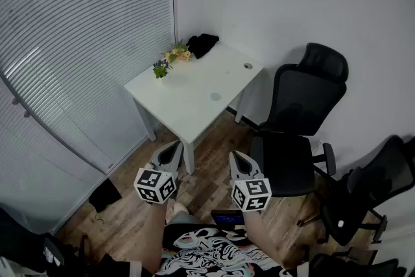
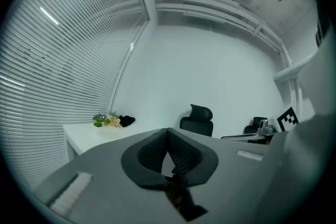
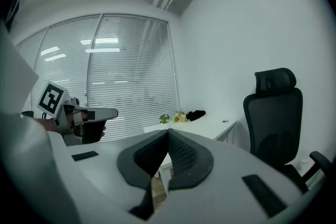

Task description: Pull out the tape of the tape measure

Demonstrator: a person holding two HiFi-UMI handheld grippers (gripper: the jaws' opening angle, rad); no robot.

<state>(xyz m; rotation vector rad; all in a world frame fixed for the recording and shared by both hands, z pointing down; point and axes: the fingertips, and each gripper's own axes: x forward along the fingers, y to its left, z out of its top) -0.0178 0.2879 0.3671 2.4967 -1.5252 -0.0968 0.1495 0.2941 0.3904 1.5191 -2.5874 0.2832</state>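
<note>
I cannot pick out a tape measure with certainty. A small round object (image 1: 248, 65) lies near the far right corner of the white table (image 1: 181, 107), and a flat grey disc (image 1: 215, 96) lies nearer the middle. My left gripper (image 1: 174, 146) (image 2: 168, 129) and right gripper (image 1: 237, 156) (image 3: 168, 130) hang side by side over the wooden floor, short of the table's near corner. Both point towards the table. Each pair of jaws is shut with nothing between them.
A small bunch of flowers (image 1: 170, 60) and a black bundle (image 1: 202, 44) sit at the table's far edge by the blinds. A black office chair (image 1: 301, 113) stands right of the table, another chair (image 1: 376, 191) further right. A dark object (image 1: 104, 195) lies on the floor at left.
</note>
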